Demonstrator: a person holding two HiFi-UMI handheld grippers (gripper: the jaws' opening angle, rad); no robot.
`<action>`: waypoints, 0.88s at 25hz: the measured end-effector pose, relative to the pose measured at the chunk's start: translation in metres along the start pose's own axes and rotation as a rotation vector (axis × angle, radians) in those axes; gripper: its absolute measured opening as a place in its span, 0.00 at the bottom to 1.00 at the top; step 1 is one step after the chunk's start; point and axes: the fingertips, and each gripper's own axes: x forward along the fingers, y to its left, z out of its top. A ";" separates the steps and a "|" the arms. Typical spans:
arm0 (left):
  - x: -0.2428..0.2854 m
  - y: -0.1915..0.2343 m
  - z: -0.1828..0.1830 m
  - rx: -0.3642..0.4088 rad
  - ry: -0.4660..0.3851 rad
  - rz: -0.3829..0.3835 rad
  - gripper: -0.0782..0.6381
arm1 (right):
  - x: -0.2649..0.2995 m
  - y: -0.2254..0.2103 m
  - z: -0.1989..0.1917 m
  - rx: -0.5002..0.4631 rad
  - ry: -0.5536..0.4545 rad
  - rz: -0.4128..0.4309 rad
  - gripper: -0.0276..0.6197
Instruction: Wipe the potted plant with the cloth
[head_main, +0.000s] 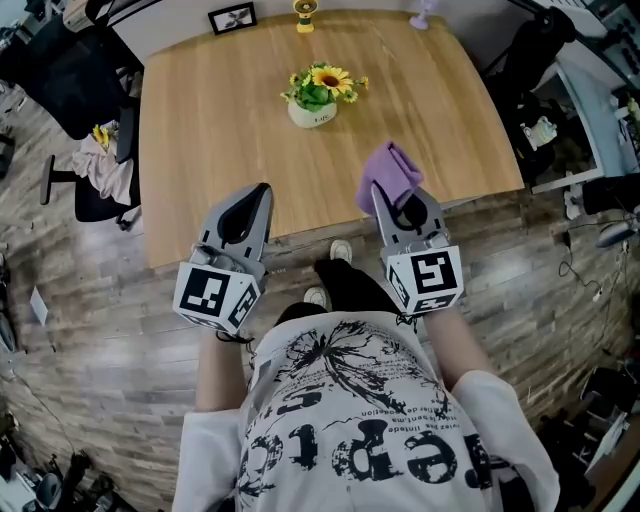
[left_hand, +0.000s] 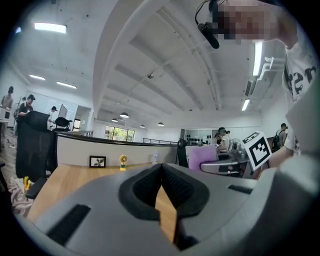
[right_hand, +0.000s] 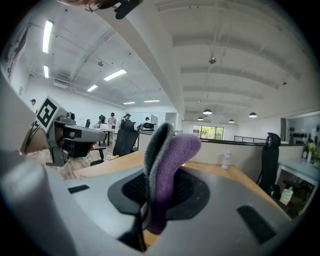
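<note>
The potted plant, yellow sunflowers in a small white pot, stands in the middle of the wooden table. My right gripper is over the table's near edge, shut on a purple cloth that sticks up beyond its tips. In the right gripper view the cloth fills the jaws, purple with a grey edge. To the left, my left gripper is shut with nothing in it; in its own view the left gripper has its jaws meeting. Both grippers sit well short of the plant.
A framed picture and a small yellow fan stand at the table's far edge. A black office chair draped with clothes sits to the left. Cluttered desks lie to the right. The person's feet are below the table edge.
</note>
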 end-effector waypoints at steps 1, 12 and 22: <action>0.010 0.005 -0.003 -0.005 0.006 -0.001 0.11 | 0.011 -0.007 -0.001 0.004 0.005 0.006 0.15; 0.126 0.050 -0.033 -0.032 0.109 0.044 0.11 | 0.126 -0.083 -0.027 -0.008 0.115 0.111 0.15; 0.199 0.091 -0.104 -0.153 0.206 0.102 0.11 | 0.197 -0.151 -0.107 -0.063 0.282 0.139 0.15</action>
